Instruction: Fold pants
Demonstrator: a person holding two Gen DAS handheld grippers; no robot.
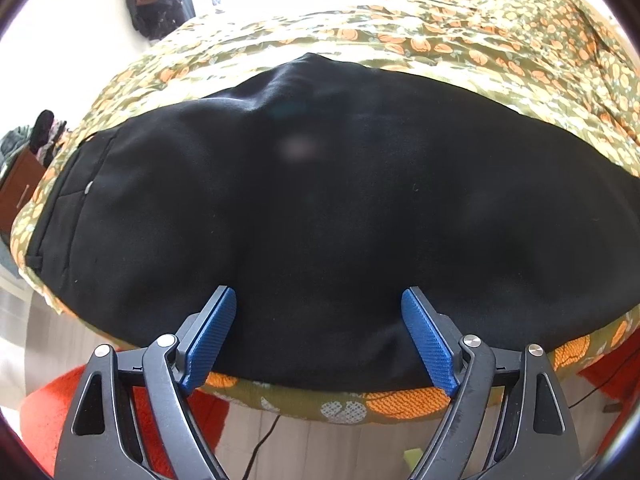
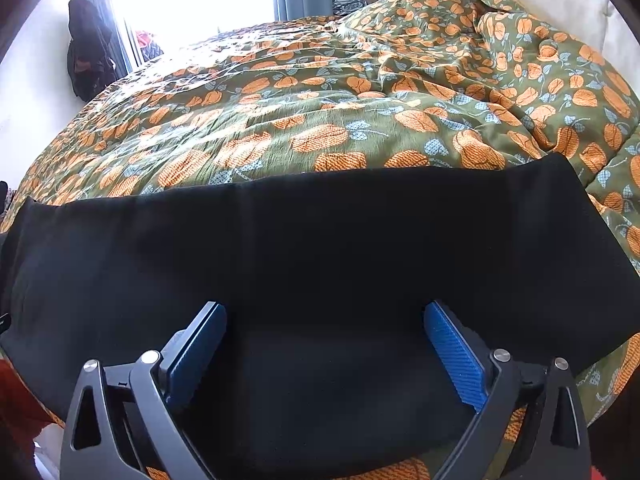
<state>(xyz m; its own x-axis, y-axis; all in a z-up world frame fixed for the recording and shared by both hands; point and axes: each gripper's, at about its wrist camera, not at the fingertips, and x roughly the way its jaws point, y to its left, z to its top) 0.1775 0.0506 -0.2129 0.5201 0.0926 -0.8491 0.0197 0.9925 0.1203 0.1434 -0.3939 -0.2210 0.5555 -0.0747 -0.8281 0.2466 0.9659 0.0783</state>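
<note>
Pants (image 1: 320, 200) on bed (image 2: 320, 112) — soft, limp, light; pinch near edge. Left claw (image 1: 318, 316) and right claw (image 2: 324, 340) spread, empty.

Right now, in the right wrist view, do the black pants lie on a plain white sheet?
No: the black pants lie on a green bedspread with orange leaves.

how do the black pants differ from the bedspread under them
The pants are plain black; the bedspread is olive green with orange pumpkin-like prints. The pants lie fairly smooth and flat near the bed's edge; the bedspread is rumpled and bunched toward the far right. The bedspread stretches well past the pants. Both are soft fabric.
</note>
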